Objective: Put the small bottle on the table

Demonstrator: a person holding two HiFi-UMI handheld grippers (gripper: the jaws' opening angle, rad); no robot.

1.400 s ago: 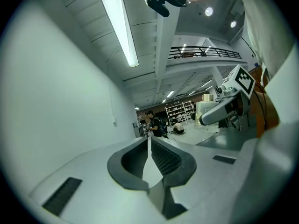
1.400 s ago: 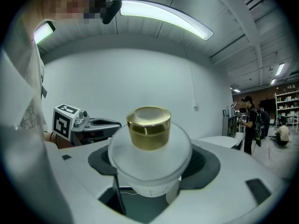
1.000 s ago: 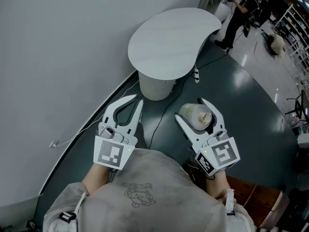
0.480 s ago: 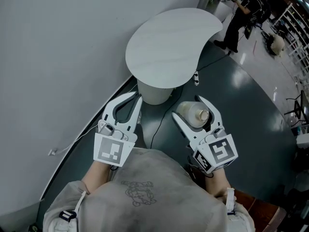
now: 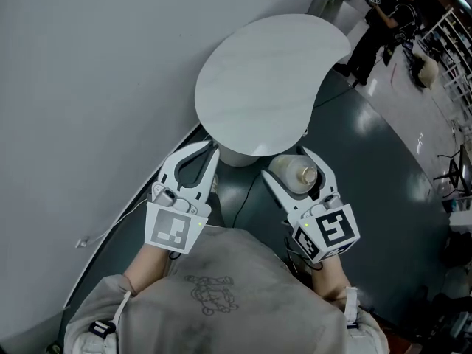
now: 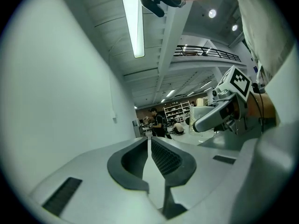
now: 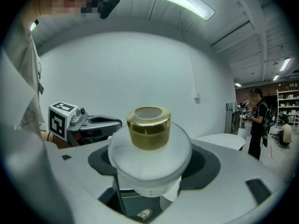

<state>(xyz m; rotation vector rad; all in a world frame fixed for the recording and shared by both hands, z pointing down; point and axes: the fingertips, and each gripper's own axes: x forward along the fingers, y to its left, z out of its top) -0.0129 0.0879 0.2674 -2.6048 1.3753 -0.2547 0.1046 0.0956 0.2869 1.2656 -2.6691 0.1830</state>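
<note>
Standing beyond both grippers: white table (image 5: 265, 80). Left gripper (image 5: 212, 153) jaws pressed together, holding nothing. Right gripper (image 5: 289, 165) jaws clamp the small bottle (image 7: 149, 148), gold cap (image 7: 148, 127) upward, near the table's edge, not on it.
</note>
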